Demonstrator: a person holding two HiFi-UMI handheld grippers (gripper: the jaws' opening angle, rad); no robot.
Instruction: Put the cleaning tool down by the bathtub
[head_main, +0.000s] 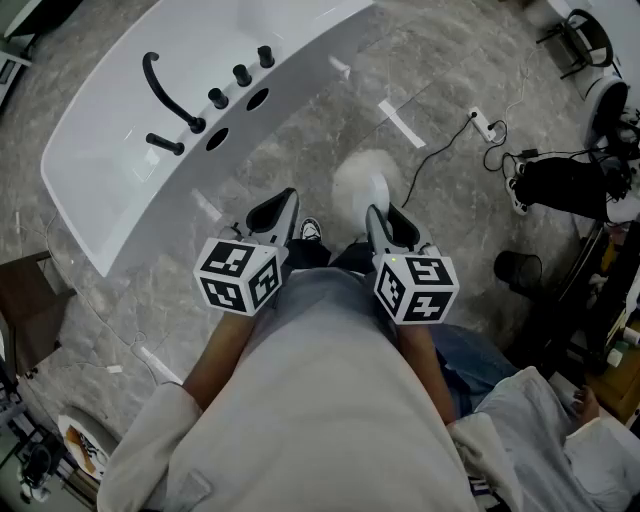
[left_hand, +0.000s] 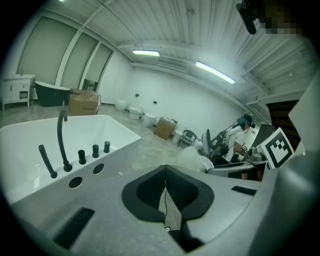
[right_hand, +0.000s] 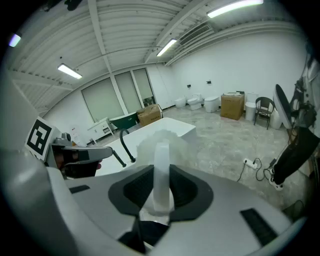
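White fluffy cleaning tool (right_hand: 161, 150), pinched in the right gripper (head_main: 386, 218), could bounce away if dropped this high, bathtub (head_main: 110, 160) ahead-left of it; the left gripper (left_hand: 165, 172) is pressed together.

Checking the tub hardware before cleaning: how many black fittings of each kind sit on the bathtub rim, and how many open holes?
Curved spout: 1
Straight rod: 1
Knobs: 3
Open holes: 2
Total: 7
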